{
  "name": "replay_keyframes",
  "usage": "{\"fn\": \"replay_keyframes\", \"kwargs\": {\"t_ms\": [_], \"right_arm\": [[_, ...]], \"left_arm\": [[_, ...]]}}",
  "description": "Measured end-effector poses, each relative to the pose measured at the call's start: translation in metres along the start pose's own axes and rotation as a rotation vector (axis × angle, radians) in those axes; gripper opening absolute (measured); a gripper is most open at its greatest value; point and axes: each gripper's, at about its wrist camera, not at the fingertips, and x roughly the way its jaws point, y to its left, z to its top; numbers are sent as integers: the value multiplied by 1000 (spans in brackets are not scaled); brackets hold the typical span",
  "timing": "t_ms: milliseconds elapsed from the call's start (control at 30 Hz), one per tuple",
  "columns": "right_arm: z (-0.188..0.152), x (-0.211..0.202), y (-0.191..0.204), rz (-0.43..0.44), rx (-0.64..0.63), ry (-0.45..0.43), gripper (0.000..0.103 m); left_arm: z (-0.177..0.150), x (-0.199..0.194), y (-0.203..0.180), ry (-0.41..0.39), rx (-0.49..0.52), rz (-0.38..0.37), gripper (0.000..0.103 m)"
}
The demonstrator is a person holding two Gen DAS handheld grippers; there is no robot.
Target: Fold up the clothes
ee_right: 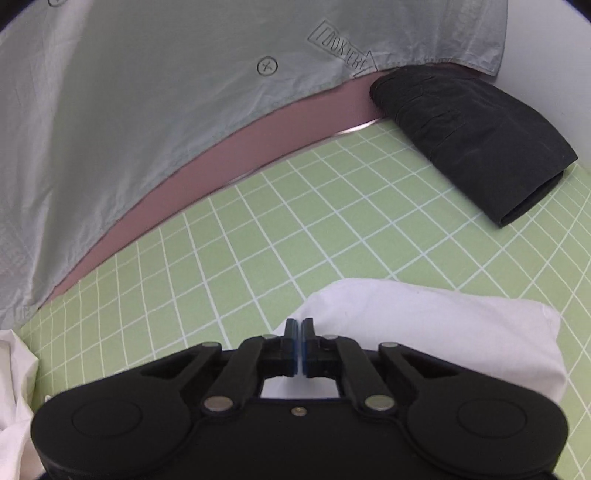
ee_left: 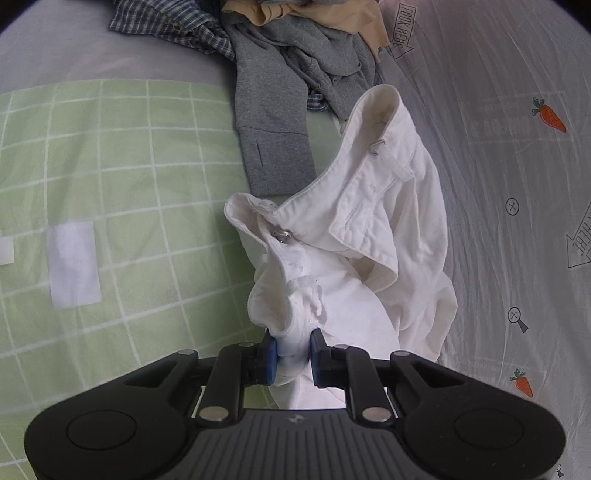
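Left gripper (ee_left: 291,354) clamped on a bunched edge of the white trousers (ee_left: 369,240), blue pads pressed into the cloth. Trousers hanging and heaped straight ahead of it, waistband with a metal snap turned up, spreading to the right over the pale printed sheet (ee_left: 498,166). Left of them, open green grid mat (ee_left: 110,166) — bare but for a white patch (ee_left: 74,264). Farther off, a pile: grey sweatshirt (ee_left: 280,92), checked shirt (ee_left: 177,26), tan garment (ee_left: 295,11).

Right gripper (ee_right: 299,339) with pads together, nothing seen between them, over a folded white cloth (ee_right: 443,332) lying just beneath and to its right. Beyond, wide free mat up to its far edge, then a pink strip (ee_right: 229,147) and the sheet's hem — far right, a folded black garment (ee_right: 476,140).
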Motion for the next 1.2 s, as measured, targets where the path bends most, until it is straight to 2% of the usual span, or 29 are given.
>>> {"fn": "replay_keyframes", "kwargs": {"t_ms": [200,333,400,533,633,733,767,800,867,933,1000,1100,1200], "right_arm": [[-23,-80,-15,29,-16,-114,2],[-61,-128,-26,5,-51,-143,1],[-91,-136,-31,-37,-95,-109,1],[-157,-131,-49,-92,-93,46,1],[-187,-130,-63,-101,-15,120,3],[-198,-138,-75,-83,84,109,21],[-198,-141,-76,-79,102,100,34],[-198,-144,-75,-82,112,88,38],[-198,-150,-71,-88,112,65,44],[-200,-155,-69,-84,113,44,50],[-202,-158,-68,-73,119,40,54],[-206,-159,-66,-52,117,44,57],[-208,-160,-59,-46,90,47,60]], "left_arm": [[17,-65,21,-85,60,-15,17],[28,-98,65,-126,36,63,16],[30,-100,85,-113,11,96,16],[33,-103,123,-88,-31,158,17],[30,-99,118,-83,56,183,22],[29,-98,113,-78,115,214,30],[28,-98,114,-67,123,217,34],[26,-99,116,-56,129,218,37],[23,-102,123,-38,119,204,56],[17,-103,131,-20,91,170,66],[9,-100,138,4,67,144,70],[-3,-88,138,42,90,131,73],[-10,-77,134,48,127,158,73]]}}
